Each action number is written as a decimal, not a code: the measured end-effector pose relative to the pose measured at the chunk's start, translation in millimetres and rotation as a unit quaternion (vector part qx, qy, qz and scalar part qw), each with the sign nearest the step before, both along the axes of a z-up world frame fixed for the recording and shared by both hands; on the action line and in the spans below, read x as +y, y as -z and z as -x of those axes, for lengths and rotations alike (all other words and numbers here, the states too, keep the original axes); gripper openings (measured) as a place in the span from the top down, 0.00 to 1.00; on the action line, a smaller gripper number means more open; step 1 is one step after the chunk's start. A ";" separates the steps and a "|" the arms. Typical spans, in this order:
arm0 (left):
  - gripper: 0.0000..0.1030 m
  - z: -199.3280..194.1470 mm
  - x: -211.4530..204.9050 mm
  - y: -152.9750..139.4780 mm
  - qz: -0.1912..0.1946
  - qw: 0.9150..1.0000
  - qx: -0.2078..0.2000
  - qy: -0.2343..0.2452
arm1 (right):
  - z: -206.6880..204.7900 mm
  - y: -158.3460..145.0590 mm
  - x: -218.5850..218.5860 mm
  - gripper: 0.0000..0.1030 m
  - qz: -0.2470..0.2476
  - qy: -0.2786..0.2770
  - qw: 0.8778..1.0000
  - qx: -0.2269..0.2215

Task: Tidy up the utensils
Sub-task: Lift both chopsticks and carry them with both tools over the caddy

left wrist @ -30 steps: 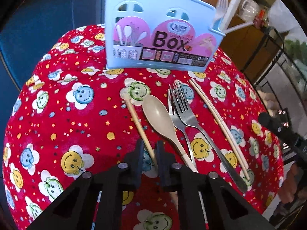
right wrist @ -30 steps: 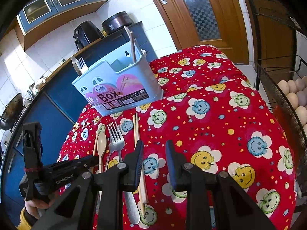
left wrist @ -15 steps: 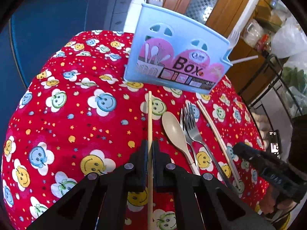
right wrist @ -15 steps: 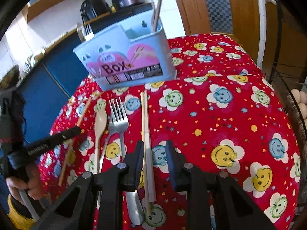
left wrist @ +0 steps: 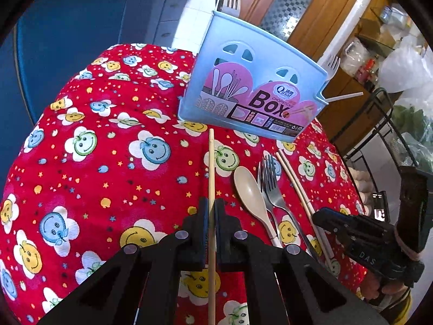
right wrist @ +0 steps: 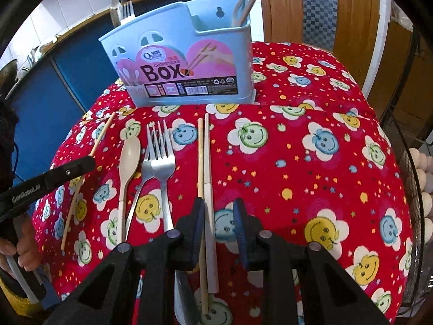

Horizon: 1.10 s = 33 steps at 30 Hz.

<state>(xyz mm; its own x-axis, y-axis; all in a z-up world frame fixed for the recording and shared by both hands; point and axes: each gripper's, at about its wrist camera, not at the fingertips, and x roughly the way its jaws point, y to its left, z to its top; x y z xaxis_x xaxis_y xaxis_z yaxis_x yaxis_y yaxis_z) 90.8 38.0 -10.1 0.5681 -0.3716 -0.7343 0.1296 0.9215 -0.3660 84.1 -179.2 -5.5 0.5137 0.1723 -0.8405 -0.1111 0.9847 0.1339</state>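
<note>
My left gripper [left wrist: 212, 205] is shut on a wooden chopstick [left wrist: 211, 168] and holds it above the red cloth, its tip pointing at the light blue utensil box [left wrist: 251, 92]. On the cloth lie a beige spoon [left wrist: 250, 192], two steel forks [left wrist: 270, 187] and two more chopsticks [left wrist: 295, 187]. My right gripper [right wrist: 218, 211] is open and low over that pair of chopsticks [right wrist: 206, 168], the jaws either side of them. The box [right wrist: 184, 59] holds forks at its left end and chopsticks at its right end. The left gripper [right wrist: 89, 162] with its chopstick shows at the left.
The table is draped in a red smiley-flower cloth [left wrist: 94, 162]. Blue cabinets [left wrist: 81, 27] stand behind on the left. A wire rack with eggs [right wrist: 422, 184] stands by the table's right edge. A wooden door [right wrist: 311, 8] is behind.
My left gripper shut on the left chopstick, lifted it off the cloth and rose. My right gripper moved forward and down until the chopstick pair lay between its open jaws.
</note>
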 end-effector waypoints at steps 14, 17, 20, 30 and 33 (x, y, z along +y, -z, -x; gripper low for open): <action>0.96 -13.8 1.9 -4.1 -0.014 1.000 -0.006 0.001 | -49.2 -0.2 10.0 0.76 0.032 -0.008 0.998 0.044; 0.96 -18.2 1.7 -4.9 -0.014 1.000 -0.006 0.002 | -57.5 1.1 13.2 0.76 0.036 -0.011 0.998 0.051; 0.96 -22.4 1.6 -5.4 -0.010 1.000 -0.005 0.003 | -65.3 1.2 15.7 0.76 0.040 -0.015 0.998 0.055; 0.96 -18.1 -2.9 -13.2 0.003 1.000 -0.021 0.014 | -77.3 0.5 6.5 0.93 0.016 -0.010 0.998 0.055; 0.96 -14.5 -3.3 -17.1 0.012 0.999 -0.026 0.017 | -68.6 -3.6 -1.2 0.93 -0.002 -0.007 0.999 0.047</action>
